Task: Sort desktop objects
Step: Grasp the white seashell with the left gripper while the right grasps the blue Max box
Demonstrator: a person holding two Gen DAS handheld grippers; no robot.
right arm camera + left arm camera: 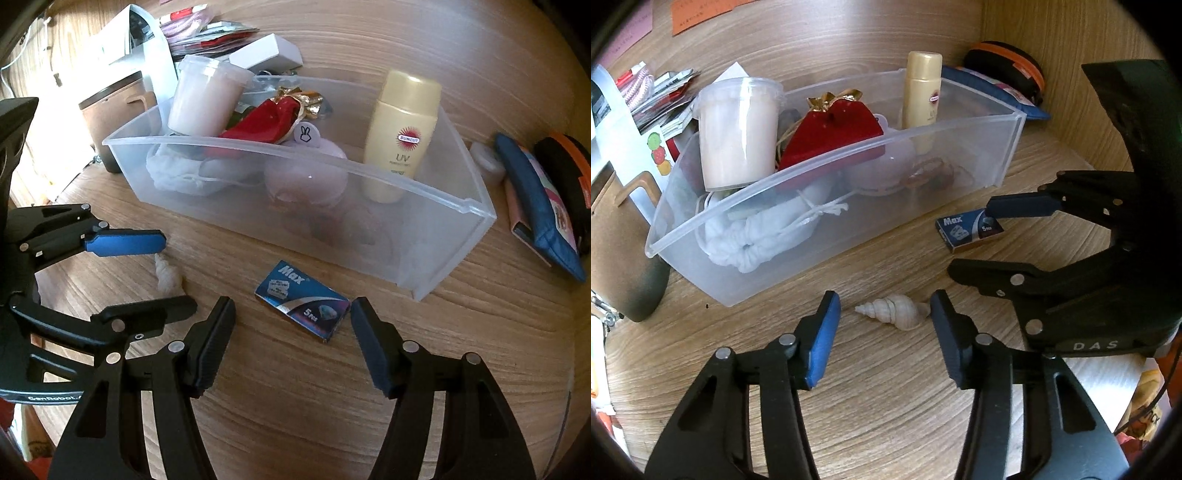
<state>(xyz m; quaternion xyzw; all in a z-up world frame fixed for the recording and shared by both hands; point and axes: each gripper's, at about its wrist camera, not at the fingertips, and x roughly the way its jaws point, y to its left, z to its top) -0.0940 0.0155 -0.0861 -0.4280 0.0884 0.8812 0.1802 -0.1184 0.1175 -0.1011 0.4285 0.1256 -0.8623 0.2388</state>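
A white spiral seashell [897, 311] lies on the wooden desk just ahead of my open left gripper [884, 308], between its blue pads. In the right wrist view the shell [168, 275] is partly hidden by the left gripper [170, 273]. A small blue Max blade box [302, 301] lies flat just ahead of my open, empty right gripper [291, 314]; it also shows in the left wrist view [969, 229], under the right gripper [971, 236]. A clear plastic bin [849, 147] stands behind both.
The bin [458, 206] holds a yellow sunscreen bottle [400, 136], a white tub [738, 129], a red pouch [834, 129] and white cloth [757, 236]. A dark cup [620, 243] stands left of it. A blue pouch [539, 206] and black-orange case [1008, 66] lie right, by a wooden wall.
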